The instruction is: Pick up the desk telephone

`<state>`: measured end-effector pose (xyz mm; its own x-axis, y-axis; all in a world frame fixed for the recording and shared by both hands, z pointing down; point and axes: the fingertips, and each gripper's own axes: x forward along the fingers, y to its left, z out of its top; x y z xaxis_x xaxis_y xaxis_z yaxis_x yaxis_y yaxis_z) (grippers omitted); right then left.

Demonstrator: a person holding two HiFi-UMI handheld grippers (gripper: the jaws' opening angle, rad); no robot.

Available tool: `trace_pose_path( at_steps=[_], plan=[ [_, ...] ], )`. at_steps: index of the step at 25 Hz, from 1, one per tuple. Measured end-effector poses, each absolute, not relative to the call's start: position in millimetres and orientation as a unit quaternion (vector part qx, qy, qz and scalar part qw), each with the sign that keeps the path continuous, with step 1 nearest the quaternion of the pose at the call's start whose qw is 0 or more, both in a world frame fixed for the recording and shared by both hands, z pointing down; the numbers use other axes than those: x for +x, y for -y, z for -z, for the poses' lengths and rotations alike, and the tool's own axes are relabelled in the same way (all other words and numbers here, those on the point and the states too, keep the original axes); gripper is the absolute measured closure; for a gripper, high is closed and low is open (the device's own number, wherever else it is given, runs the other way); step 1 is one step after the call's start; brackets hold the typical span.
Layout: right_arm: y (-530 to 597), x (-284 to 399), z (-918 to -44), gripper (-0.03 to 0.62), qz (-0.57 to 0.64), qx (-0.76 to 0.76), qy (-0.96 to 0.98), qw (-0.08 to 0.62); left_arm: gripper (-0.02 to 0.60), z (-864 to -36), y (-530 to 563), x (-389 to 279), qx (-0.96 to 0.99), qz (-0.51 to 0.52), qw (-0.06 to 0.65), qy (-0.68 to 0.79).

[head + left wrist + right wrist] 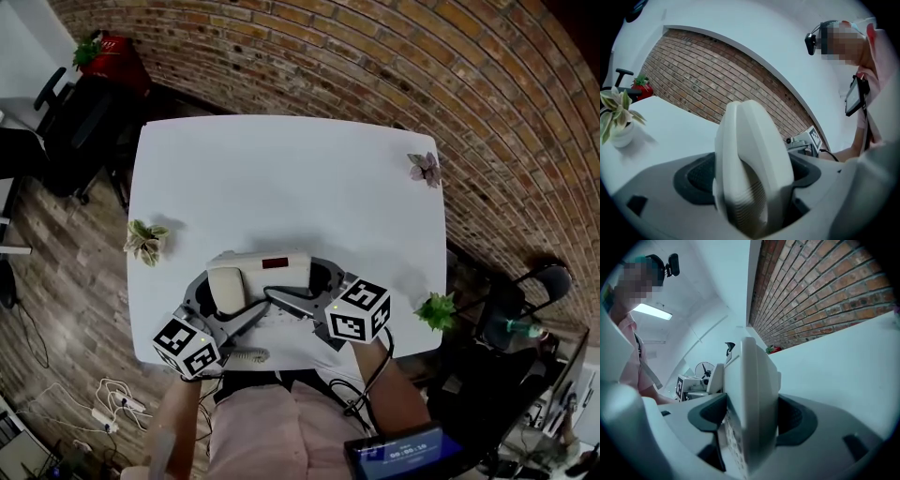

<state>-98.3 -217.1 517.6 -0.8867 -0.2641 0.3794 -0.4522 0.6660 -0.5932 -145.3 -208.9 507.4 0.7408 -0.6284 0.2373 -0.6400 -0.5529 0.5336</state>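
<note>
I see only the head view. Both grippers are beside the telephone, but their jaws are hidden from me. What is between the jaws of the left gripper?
Observer: In the left gripper view, the handset stands between the jaws of the left gripper, which seem to press on it from both sides.
Operator: And the right gripper?
Observer: The right gripper has the side edge of the telephone between its jaws, which seem to touch it on both sides.
Operator: Where are the buttons?
Observer: The buttons show low in the right gripper view, on the telephone's face at that picture's left.
</note>
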Motion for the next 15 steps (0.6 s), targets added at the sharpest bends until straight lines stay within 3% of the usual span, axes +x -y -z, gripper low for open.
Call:
trace_pose_path(
  at_steps=[15],
  plan=[
    [198,-77,-464,0.276,-0.325,0.198,0.917,0.115,0.120,-455,190,-124,0.886,-0.010,0.285,0.365]
  ],
)
